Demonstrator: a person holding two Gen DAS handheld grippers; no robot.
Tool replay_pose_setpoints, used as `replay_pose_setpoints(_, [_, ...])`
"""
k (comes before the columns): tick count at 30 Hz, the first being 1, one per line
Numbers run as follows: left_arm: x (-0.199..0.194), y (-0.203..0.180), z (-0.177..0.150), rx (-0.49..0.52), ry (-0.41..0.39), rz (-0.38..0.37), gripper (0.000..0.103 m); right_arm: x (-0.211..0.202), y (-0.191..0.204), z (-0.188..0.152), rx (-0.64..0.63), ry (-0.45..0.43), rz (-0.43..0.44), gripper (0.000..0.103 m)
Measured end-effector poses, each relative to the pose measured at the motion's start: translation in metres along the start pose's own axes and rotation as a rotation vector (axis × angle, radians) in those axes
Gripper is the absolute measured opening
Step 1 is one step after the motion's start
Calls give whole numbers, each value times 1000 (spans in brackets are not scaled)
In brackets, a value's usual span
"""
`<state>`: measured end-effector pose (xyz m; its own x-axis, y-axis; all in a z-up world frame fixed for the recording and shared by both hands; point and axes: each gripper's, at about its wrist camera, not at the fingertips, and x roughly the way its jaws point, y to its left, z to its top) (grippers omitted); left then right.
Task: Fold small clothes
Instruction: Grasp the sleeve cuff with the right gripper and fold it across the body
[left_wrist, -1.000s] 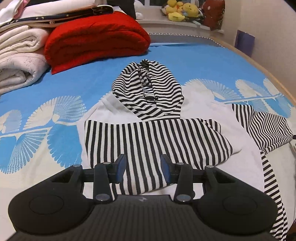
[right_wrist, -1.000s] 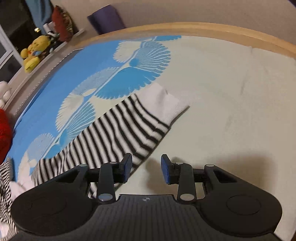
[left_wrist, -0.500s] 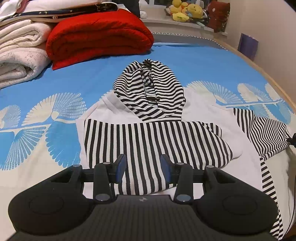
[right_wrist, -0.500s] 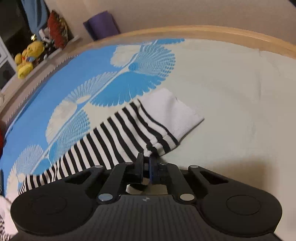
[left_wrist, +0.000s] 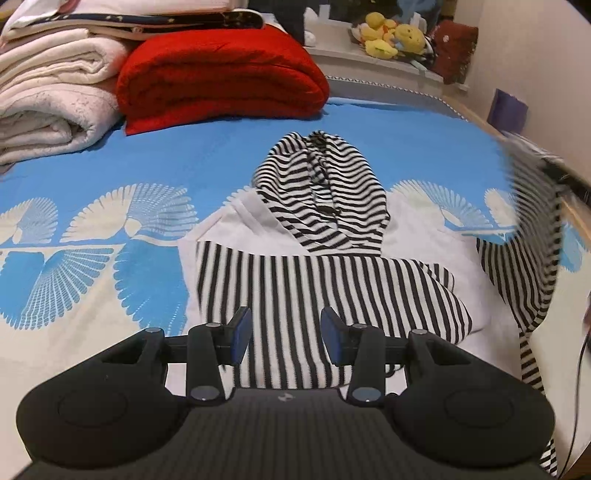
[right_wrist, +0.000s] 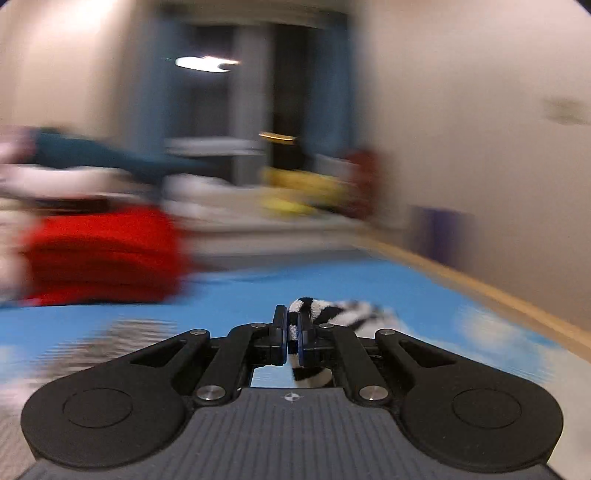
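Striped sleeve (right_wrist: 332, 310) now aloft, pinched in right claw (right_wrist: 292, 332) — left claw (left_wrist: 286, 334) spread, empty — no legible writing.

No text, label, brand, number or sign can be read in either view. The only mark is a small round emblem, a circle split into quarters, printed on the ribbed black housing of the left gripper (left_wrist: 284, 339) and again on the ribbed grey-black housing of the right gripper (right_wrist: 292, 334); it carries no letters. The right wrist view is too blurred for anything beyond it to be read.
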<state>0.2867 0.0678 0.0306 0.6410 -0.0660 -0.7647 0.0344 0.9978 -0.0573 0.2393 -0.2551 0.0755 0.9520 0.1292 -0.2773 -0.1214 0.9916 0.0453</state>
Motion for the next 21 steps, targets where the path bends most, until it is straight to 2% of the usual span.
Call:
replay_pose_setpoints(1, [-1, 5, 1, -14, 0, 2, 46, -1, 26, -4, 3, 55, 139, 9])
replay_pose_setpoints(2, [-2, 11, 3, -32, 1, 3, 46, 2, 48, -12, 19, 154, 284, 22])
replay_pose_setpoints(3, [-3, 19, 4, -55, 1, 4, 46, 3, 62, -20, 43, 236, 379, 27])
replay_pose_setpoints(4, [-5, 26, 6, -77, 0, 6, 46, 4, 74, -30, 74, 321, 450, 28])
replay_pose_setpoints(6, [-7, 40, 9, -124, 2, 9, 46, 6, 86, -39, 105, 462, 480, 28])
replay_pose_setpoints(8, [-9, 52, 11, -167, 5, 7, 46, 6, 84, -29, 127, 504, 438, 31])
replay_pose_setpoints(10, [-10, 59, 13, -193, 7, 1, 46, 4, 74, -12, 169, 495, 353, 33])
replay_pose_setpoints(13, [-8, 65, 15, -224, 16, 5, 45, 3, 50, 9, 308, 471, 255, 42])
replay_pose_setpoints(15, [-4, 69, 15, -244, 26, 3, 45, 4, 33, 3, 367, 459, 195, 45])
replay_pose_setpoints(17, [2, 71, 13, -268, 41, -1, 44, 8, 25, -23, 393, 475, 159, 46])
replay_pose_setpoints(19, [8, 73, 11, -287, 59, -7, 40, 24, 9, -63, 398, 582, 42, 46])
replay_pose_setpoints(20, [12, 72, 10, -291, 68, -9, 40, 39, 0, -84, 395, 702, -73, 46])
replay_pose_setpoints(21, [16, 70, 10, -292, 77, -9, 40, 49, -9, -99, 409, 780, -143, 46])
